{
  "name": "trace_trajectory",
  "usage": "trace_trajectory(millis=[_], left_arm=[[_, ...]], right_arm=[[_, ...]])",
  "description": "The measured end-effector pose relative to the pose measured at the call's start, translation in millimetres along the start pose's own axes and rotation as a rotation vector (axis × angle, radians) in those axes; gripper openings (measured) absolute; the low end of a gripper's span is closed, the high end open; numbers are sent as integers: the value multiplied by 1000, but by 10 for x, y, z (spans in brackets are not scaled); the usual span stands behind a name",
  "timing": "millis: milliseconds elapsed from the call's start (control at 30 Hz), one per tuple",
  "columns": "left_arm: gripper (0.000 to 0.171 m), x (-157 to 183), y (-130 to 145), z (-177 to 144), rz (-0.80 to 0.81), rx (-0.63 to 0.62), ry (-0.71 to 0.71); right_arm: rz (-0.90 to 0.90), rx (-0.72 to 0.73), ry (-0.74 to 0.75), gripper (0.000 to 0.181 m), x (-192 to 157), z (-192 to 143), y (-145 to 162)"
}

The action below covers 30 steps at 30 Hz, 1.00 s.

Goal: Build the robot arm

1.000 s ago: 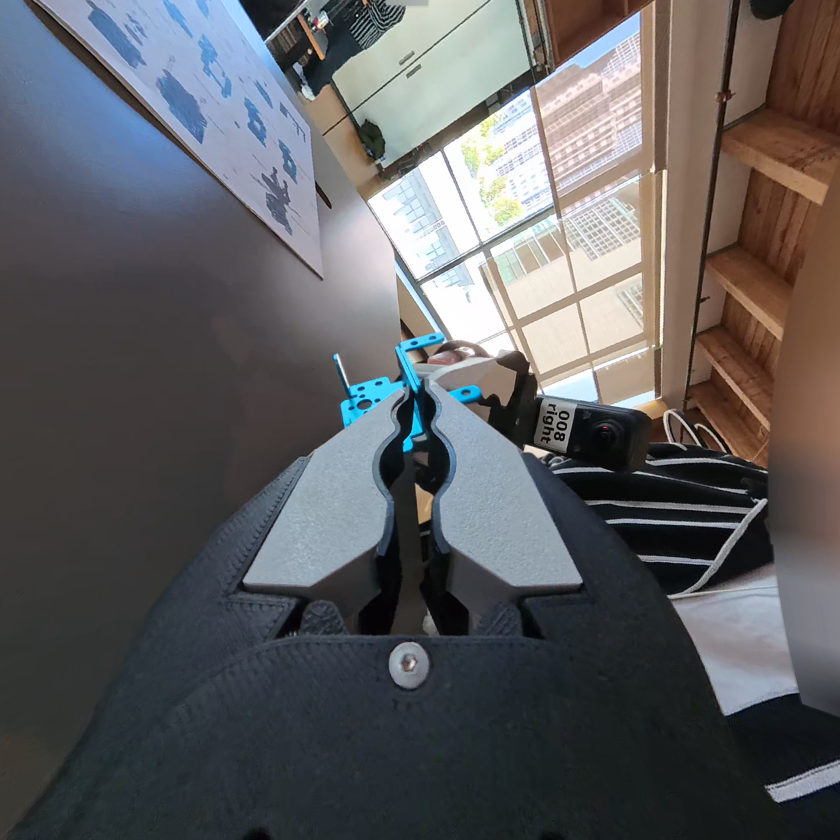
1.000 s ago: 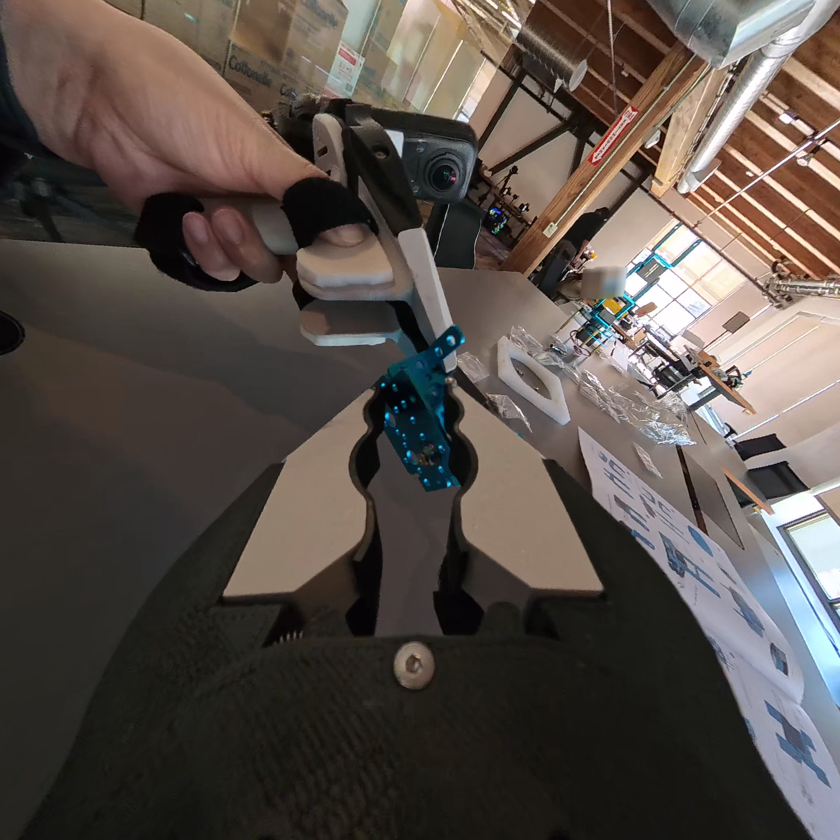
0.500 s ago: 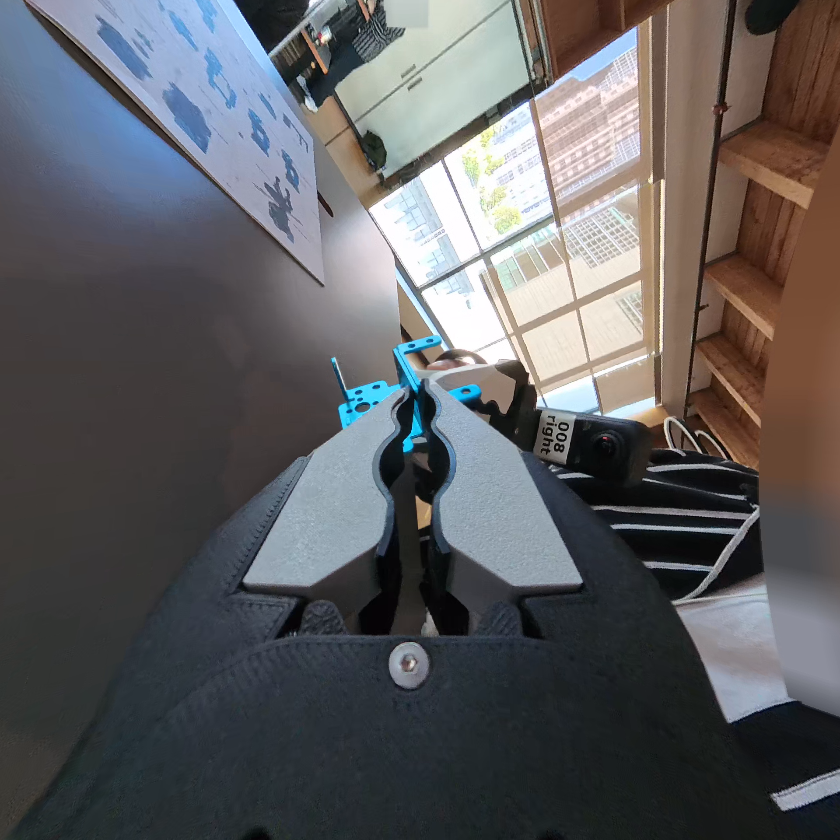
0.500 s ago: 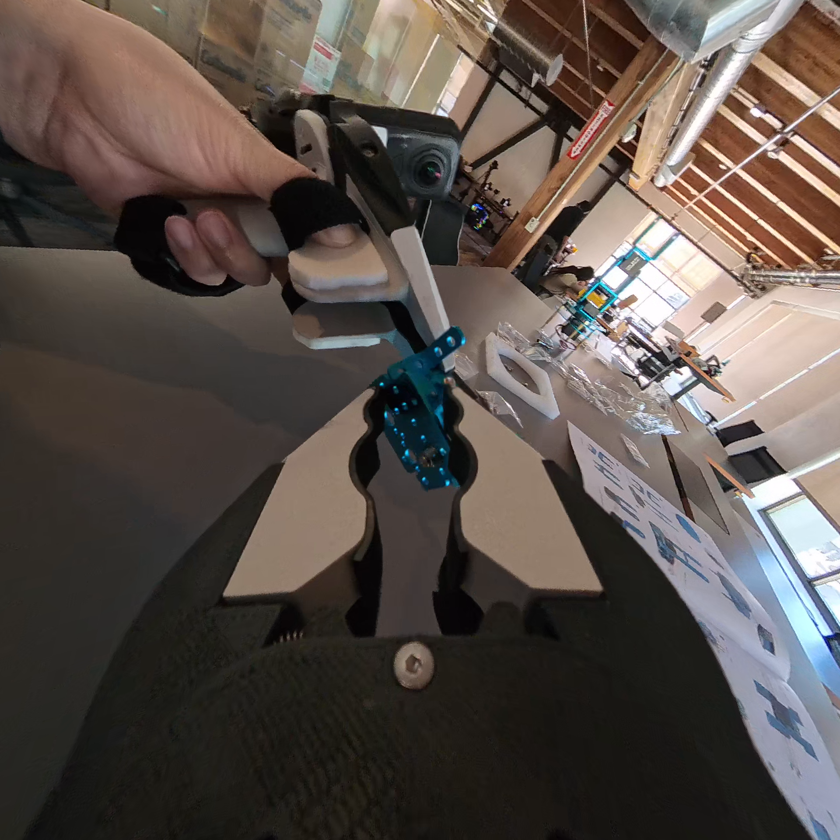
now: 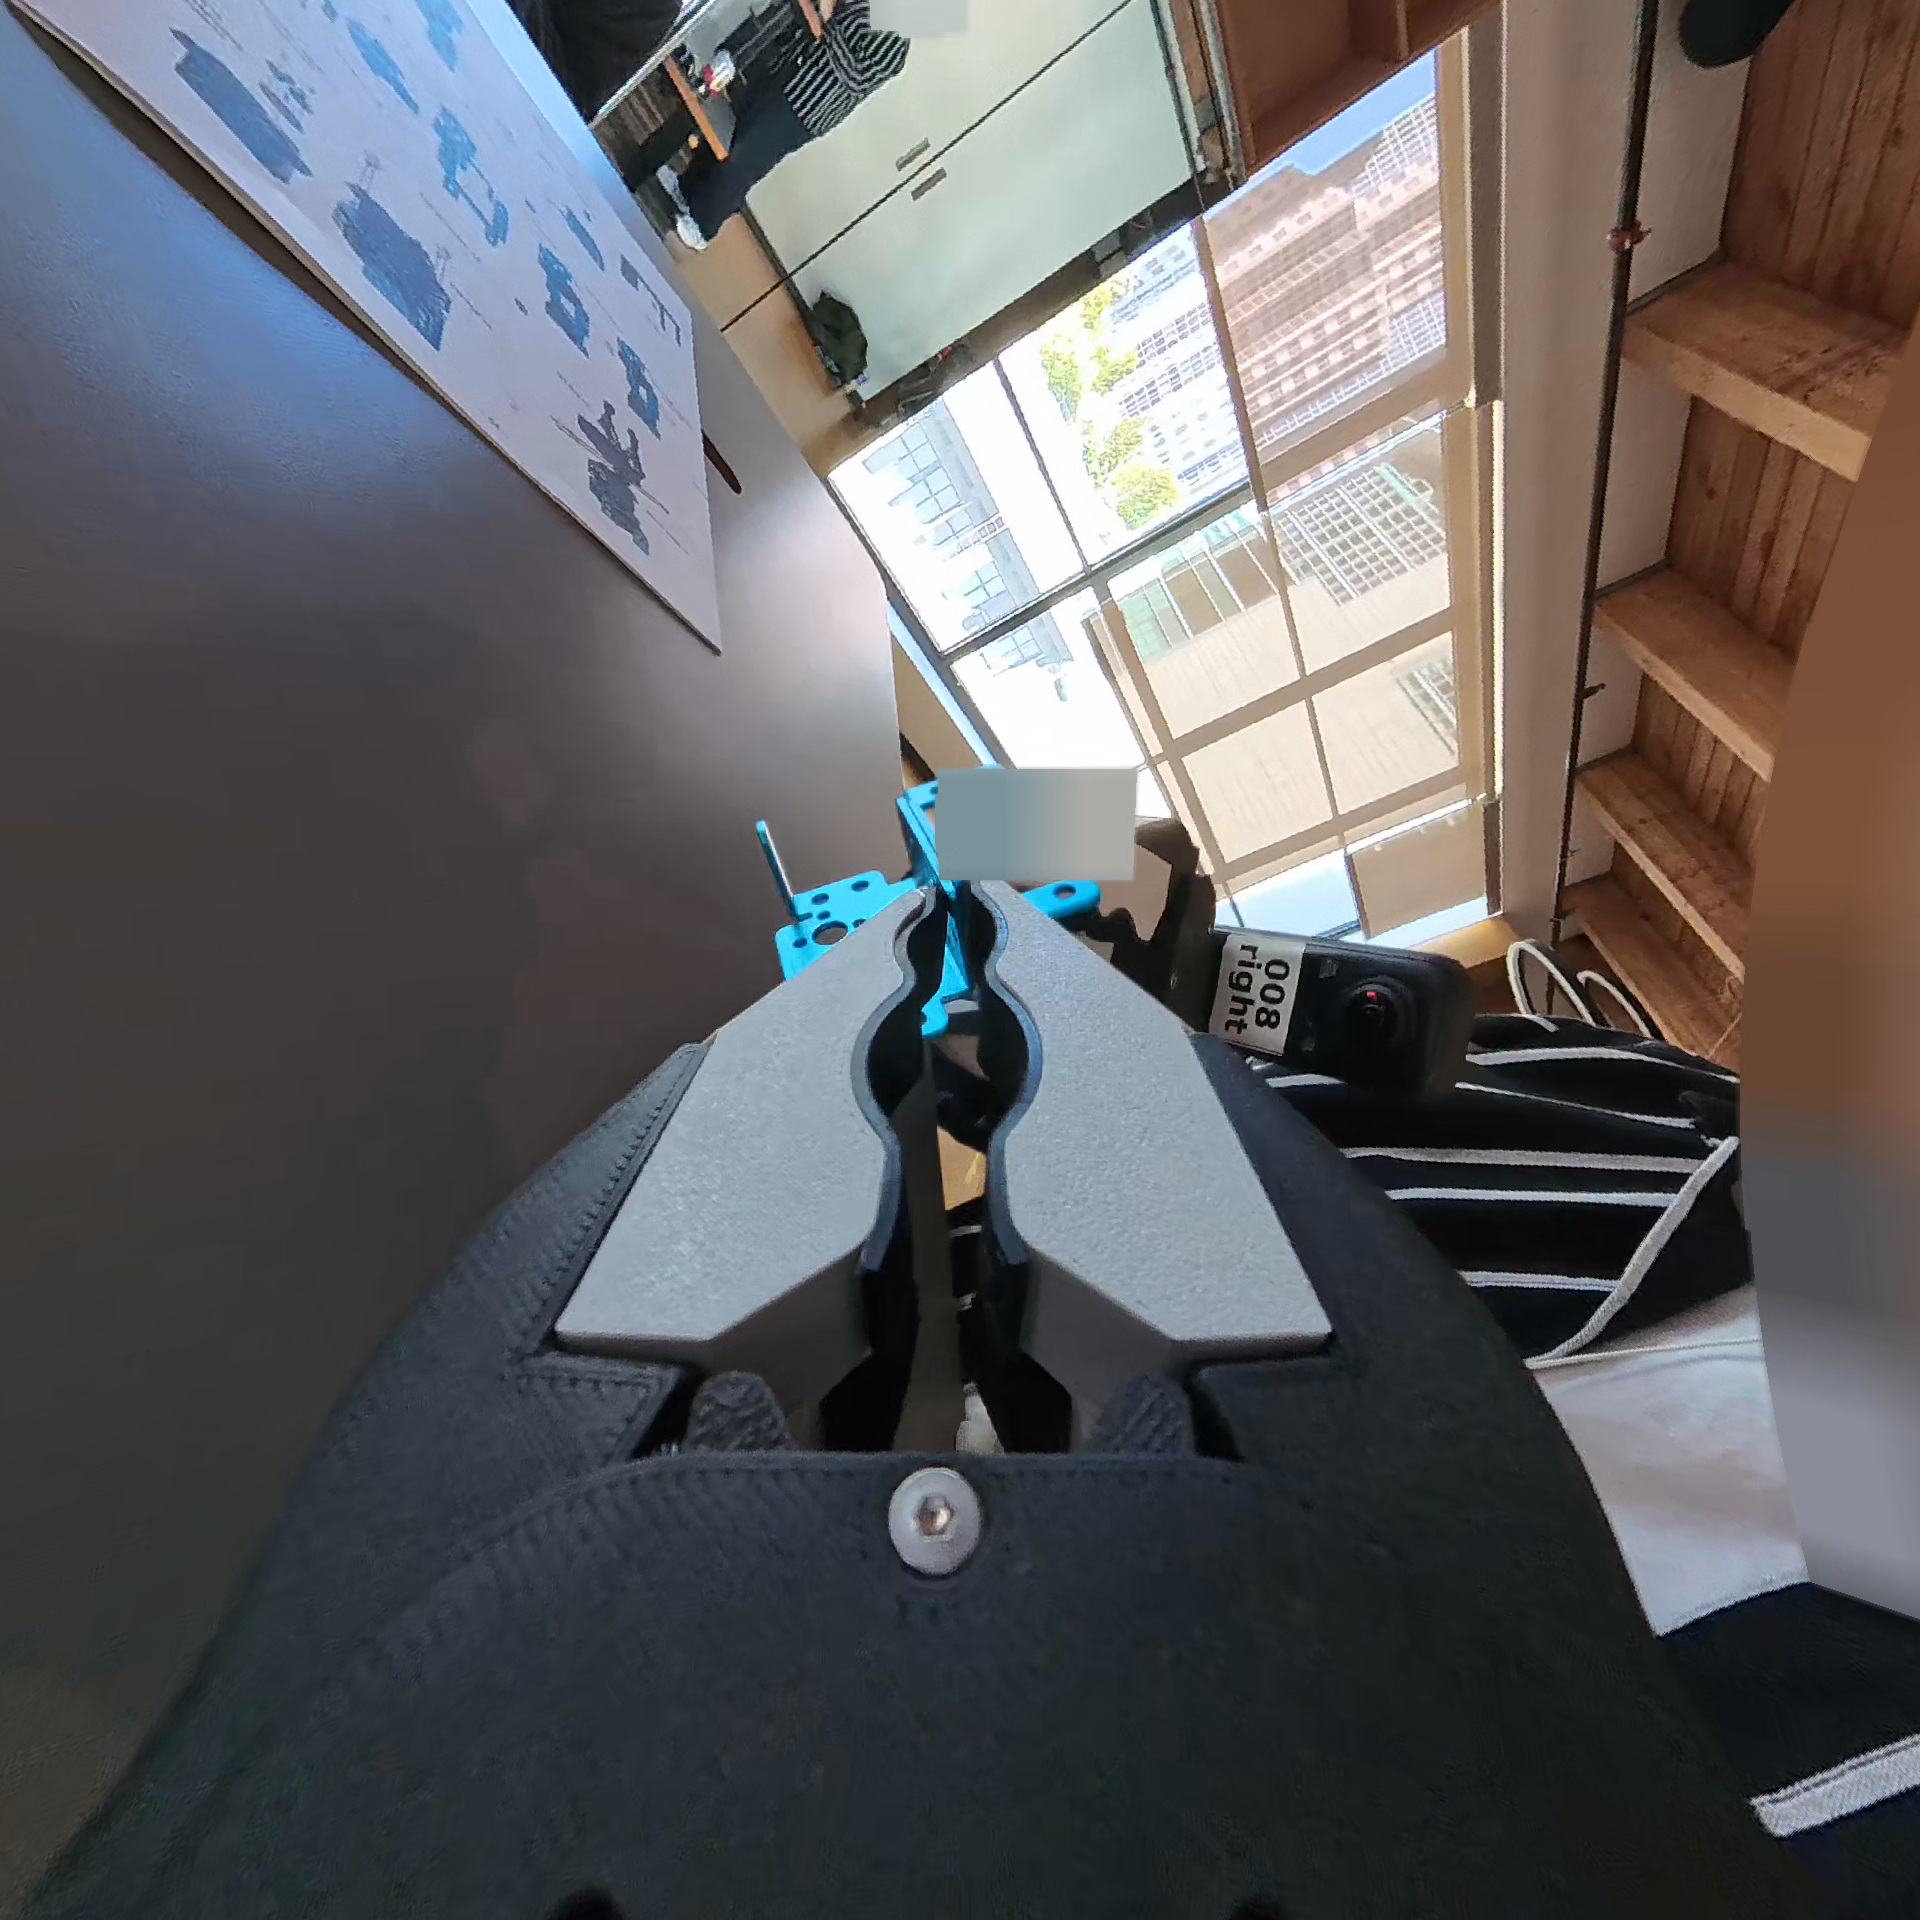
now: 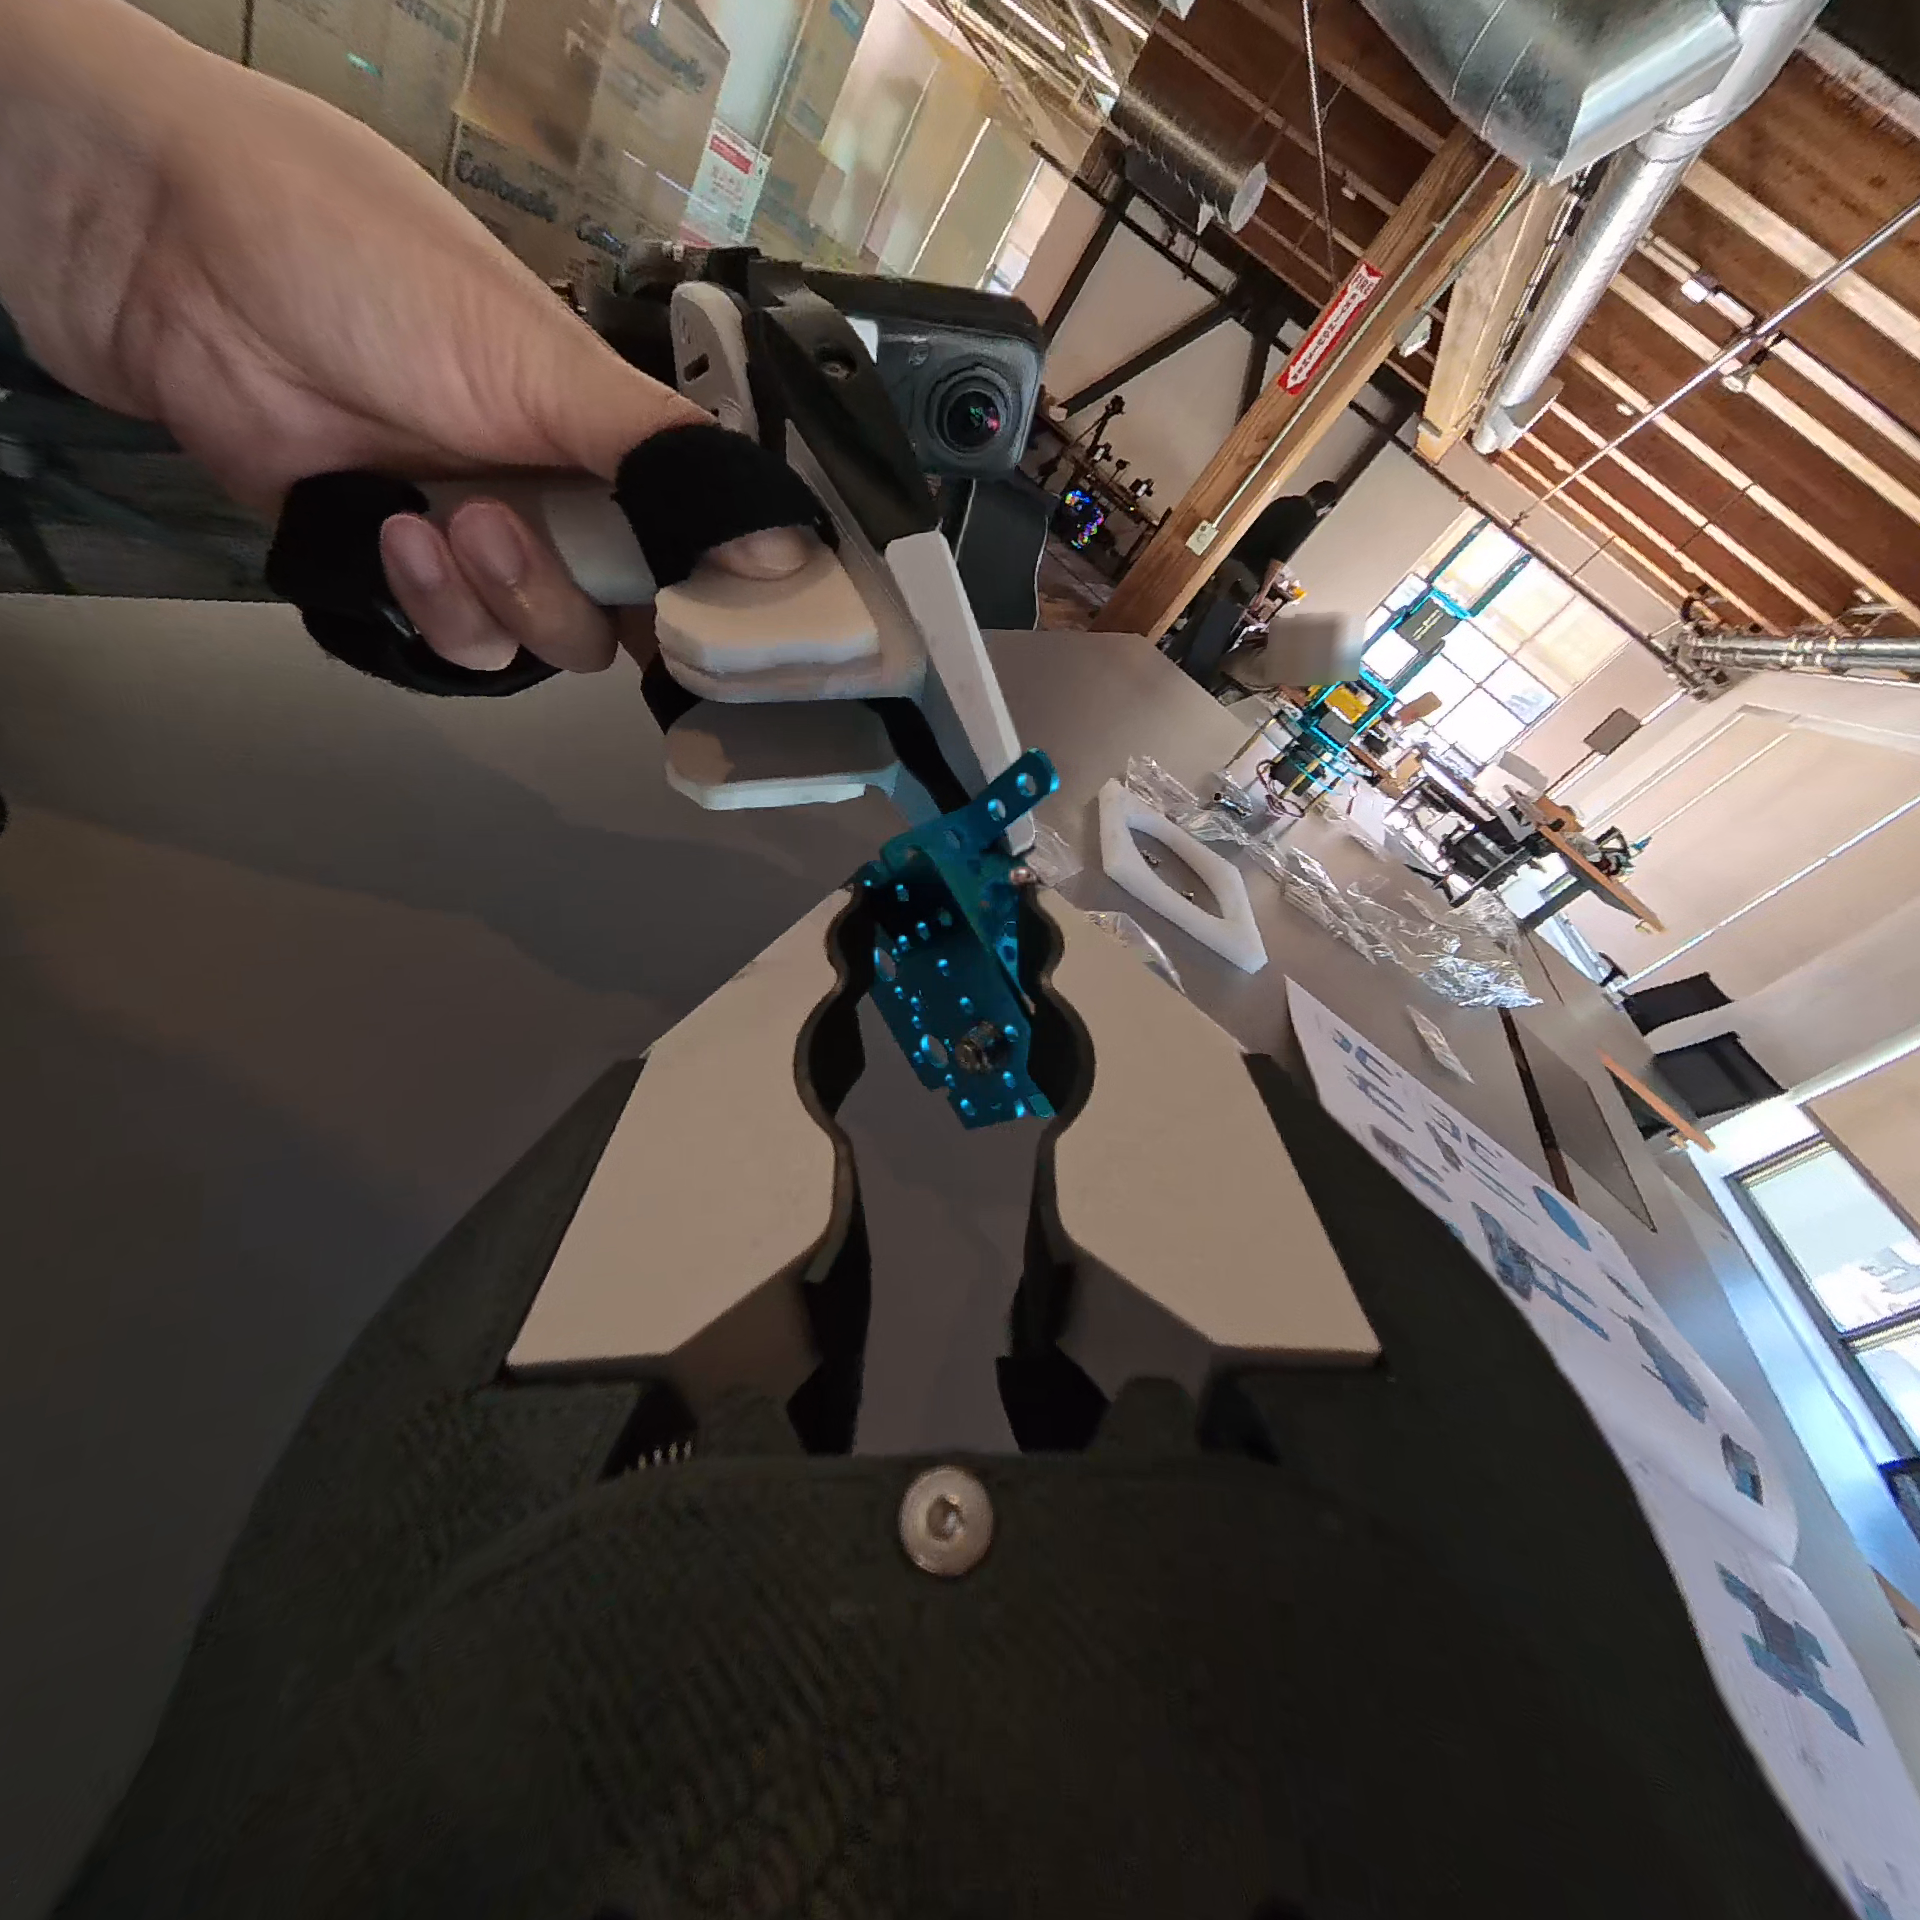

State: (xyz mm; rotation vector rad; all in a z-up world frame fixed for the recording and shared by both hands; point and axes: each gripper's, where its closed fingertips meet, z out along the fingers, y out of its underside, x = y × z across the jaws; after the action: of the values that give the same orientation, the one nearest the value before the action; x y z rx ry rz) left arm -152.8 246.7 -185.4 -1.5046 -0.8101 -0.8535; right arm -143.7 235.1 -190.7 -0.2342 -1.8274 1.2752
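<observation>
Left wrist view: your left gripper (image 5: 954,914) has its fingers clamped on a blue perforated bracket (image 5: 831,920) held above the grey bench (image 5: 312,831). Right wrist view: your right gripper (image 6: 945,925) has its fingers closed on the same bracket, white foam tray (image 6: 1184,883) beyond.

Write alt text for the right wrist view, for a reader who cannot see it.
The right gripper is shut on a blue perforated metal bracket held above a grey table. The left gripper, held by a hand, pinches the bracket's upper strip. Beyond lie a white foam piece, crumpled clear plastic bags and printed sheets.
</observation>
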Motion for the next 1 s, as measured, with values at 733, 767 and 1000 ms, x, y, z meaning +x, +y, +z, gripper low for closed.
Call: trace_trajectory(millis=[733,767,1000], left_arm=[[1,-64,-12,-55,18,35,-58],[1,-85,-19,-63,27,37,-70],[1,-302,-100,-82,182,85,-162]], right_arm=[[172,154,81,53,111,-306,-42],[180,147,103,53,155,-357,6],[10,14,175,52,378,-526,391]])
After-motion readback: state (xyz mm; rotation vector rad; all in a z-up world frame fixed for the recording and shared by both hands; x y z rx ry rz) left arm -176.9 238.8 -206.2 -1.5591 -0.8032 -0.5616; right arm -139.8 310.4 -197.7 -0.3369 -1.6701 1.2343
